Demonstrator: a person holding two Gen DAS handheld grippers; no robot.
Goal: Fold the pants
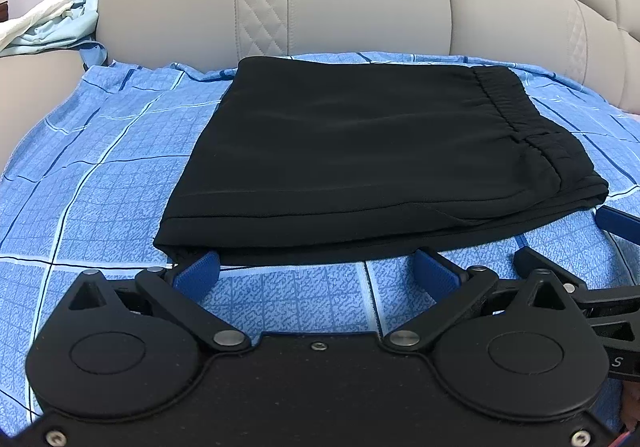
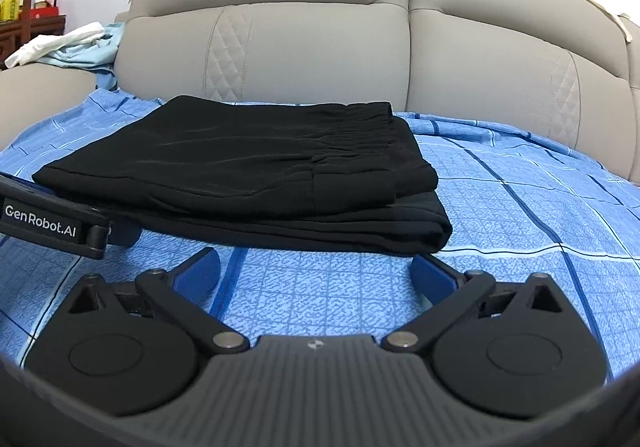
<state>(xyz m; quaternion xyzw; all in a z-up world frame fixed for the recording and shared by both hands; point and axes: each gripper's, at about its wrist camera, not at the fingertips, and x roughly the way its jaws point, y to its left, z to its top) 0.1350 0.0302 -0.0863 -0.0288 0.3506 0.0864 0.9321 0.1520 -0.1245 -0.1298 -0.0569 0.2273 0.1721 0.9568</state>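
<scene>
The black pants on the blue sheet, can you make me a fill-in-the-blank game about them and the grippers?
1. The folded pants are the colour ____.
2. The pants lie on a checked sheet that is ____.
3. The left gripper and the right gripper both have their jaws ____.
4. Behind the pants stands a beige ____.

Missing words: black; blue; open; sofa
</scene>
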